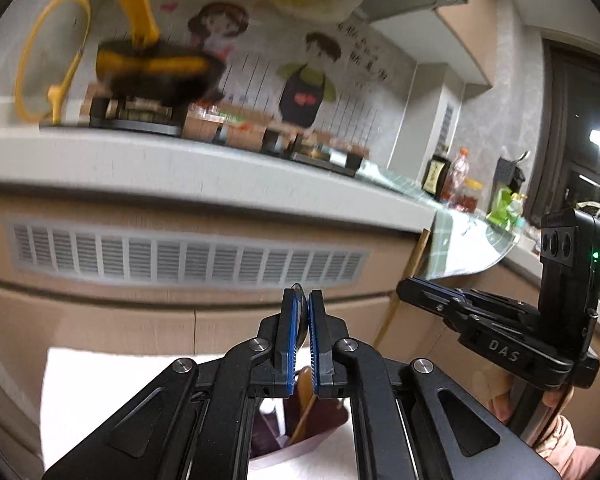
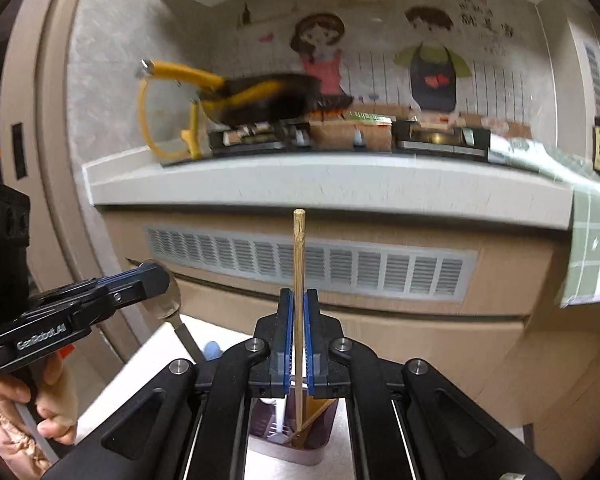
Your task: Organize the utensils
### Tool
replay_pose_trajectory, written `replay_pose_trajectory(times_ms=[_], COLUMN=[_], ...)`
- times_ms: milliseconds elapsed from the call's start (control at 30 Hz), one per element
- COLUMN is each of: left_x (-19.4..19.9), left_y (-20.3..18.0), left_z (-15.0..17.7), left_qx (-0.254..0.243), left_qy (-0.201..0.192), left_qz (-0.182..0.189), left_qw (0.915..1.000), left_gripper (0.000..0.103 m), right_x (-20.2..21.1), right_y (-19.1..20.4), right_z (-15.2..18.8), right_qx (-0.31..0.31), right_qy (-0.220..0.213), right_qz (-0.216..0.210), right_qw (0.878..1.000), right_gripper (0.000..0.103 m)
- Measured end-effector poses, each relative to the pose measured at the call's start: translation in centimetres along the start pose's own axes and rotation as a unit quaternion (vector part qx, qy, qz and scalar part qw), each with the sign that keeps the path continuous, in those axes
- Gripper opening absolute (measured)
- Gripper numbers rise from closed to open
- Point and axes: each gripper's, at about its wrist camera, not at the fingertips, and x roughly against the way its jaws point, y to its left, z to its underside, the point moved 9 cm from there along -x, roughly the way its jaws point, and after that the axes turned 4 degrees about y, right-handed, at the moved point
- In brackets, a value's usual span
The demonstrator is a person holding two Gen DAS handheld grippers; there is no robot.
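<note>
My left gripper (image 1: 303, 300) is shut on a metal spoon (image 1: 299, 320), seen edge-on between the blue pads. In the right wrist view that gripper (image 2: 156, 276) is at the left, and the spoon (image 2: 168, 300) shows its bowl up and its handle hanging down. My right gripper (image 2: 299, 296) is shut on a wooden chopstick (image 2: 299, 248) that stands upright, its top well above the pads. The left wrist view has this gripper (image 1: 404, 290) at the right with the chopstick (image 1: 416, 252). Below both sits a dark utensil holder (image 2: 328, 420) (image 1: 332, 420) with several utensils in it.
The holder stands on a white surface (image 1: 100, 392). Ahead is a cabinet front with a vent grille (image 2: 308, 268) under a grey countertop (image 2: 300, 192). A yellow-handled pan (image 2: 260, 96) sits on the stove. Bottles and jars (image 1: 460, 184) stand at the far right.
</note>
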Motion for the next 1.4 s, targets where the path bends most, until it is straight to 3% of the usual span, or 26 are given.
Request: replay_pose_trajectory(times_ms=[233, 333, 367, 400, 467, 633, 733, 800, 1000, 1100, 1200, 1400], left_x=[-3.6, -4.4, -4.2, -3.8, -2.9, 1.2, 4.5, 6.5, 11.9, 14.2, 15.8, 17.2], left_y=[2.7, 3.8, 4.0, 4.3, 4.3, 4.1, 3.1, 2.5, 1.4, 0.7, -0.6, -1.8], left_z=[4.6, 6.8, 7.2, 7.9, 8.9, 11.9, 14.0, 15.5, 20.1, 21.6, 23.1, 24.0], left_qx=[0.037, 0.048, 0.049, 0.051, 0.055, 0.053, 0.029, 0.014, 0.008, -0.002, -0.032, -0.019], left_qy=[0.059, 0.085, 0.085, 0.085, 0.087, 0.078, 0.064, 0.067, 0.056, 0.036, 0.034, 0.031], left_qz=[-0.007, -0.03, -0.035, -0.043, -0.05, -0.088, -0.124, -0.139, -0.195, -0.23, -0.263, -0.256], left_qw=[0.9975, 0.9948, 0.9945, 0.9941, 0.9935, 0.9917, 0.9897, 0.9879, 0.9791, 0.9724, 0.9636, 0.9659], left_gripper=[0.008, 0.014, 0.019, 0.027, 0.037, 0.044, 0.056, 0.068, 0.082, 0.095, 0.099, 0.099], right_x=[-6.2, -7.8, -7.8, -7.6, -6.7, -2.2, 0.9, 3.5, 8.3, 9.4, 10.4, 12.2], right_y=[-0.5, -1.0, -1.1, -1.1, -1.0, -0.2, 0.6, 1.6, 3.6, 4.2, 4.6, 5.0], right_z=[4.8, 7.3, 7.8, 8.3, 9.4, 11.8, 13.1, 14.1, 17.8, 19.5, 21.6, 23.2], right_qx=[-0.023, -0.029, -0.029, -0.028, -0.027, -0.032, -0.023, -0.019, -0.024, -0.036, -0.047, -0.042], right_qy=[0.081, 0.108, 0.111, 0.113, 0.116, 0.109, 0.095, 0.082, 0.066, 0.066, 0.068, 0.061], right_qz=[-0.017, 0.005, 0.009, 0.011, 0.016, 0.023, 0.038, 0.049, 0.076, 0.086, 0.098, 0.122], right_qw=[0.996, 0.994, 0.993, 0.993, 0.993, 0.993, 0.995, 0.995, 0.995, 0.994, 0.992, 0.99], right_gripper=[0.008, 0.034, 0.042, 0.045, 0.045, 0.056, 0.067, 0.081, 0.1, 0.101, 0.101, 0.101])
